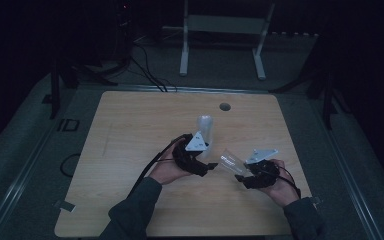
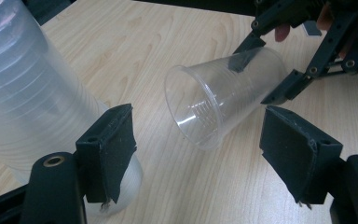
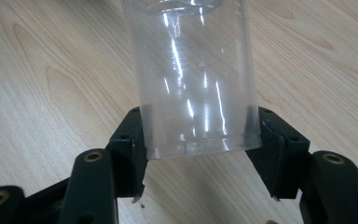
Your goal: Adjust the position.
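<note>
Down at about 5 o'clock on the pale wooden table (image 1: 130, 130), the right gripper (image 1: 247, 176) has its jaws clamped on the base end of a clear plastic cup (image 1: 228, 161), which is lifted and tipped on its side with the open mouth facing roughly 10 o'clock toward the left gripper (image 1: 203, 165). That one's jaws are spread wide with nothing between them, sitting right beside a frosted stack of nested plastic cups (image 1: 205, 126) at 12 o'clock from it.
</note>
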`<act>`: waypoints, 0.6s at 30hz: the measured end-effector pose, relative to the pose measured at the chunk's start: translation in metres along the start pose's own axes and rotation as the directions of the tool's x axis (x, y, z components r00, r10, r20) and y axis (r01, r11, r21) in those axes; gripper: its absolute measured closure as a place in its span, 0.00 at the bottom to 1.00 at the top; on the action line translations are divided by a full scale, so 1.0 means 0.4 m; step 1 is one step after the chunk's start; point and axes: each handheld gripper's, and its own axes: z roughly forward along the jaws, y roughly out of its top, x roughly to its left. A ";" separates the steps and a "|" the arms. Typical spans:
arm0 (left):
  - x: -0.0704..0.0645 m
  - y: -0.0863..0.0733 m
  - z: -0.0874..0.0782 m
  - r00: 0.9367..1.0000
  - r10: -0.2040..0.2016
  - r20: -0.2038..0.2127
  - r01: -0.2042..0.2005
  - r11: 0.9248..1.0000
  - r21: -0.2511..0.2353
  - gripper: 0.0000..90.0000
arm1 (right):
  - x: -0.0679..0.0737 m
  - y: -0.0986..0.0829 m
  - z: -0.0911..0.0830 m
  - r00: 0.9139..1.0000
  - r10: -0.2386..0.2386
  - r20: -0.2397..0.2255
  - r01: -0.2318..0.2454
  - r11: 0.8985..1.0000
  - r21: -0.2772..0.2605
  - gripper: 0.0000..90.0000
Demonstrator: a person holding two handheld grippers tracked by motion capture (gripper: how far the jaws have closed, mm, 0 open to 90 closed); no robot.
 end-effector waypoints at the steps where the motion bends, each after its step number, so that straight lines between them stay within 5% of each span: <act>1: 0.001 0.000 -0.001 1.000 0.001 -0.001 -0.001 1.000 0.000 0.29 | 0.001 -0.002 0.000 1.000 0.006 0.002 -0.006 1.000 -0.007 0.47; 18: 0.004 0.003 -0.001 0.999 -0.029 -0.024 0.029 0.999 -0.022 0.29 | 0.008 -0.028 0.000 0.994 0.101 0.033 -0.097 0.990 -0.099 0.47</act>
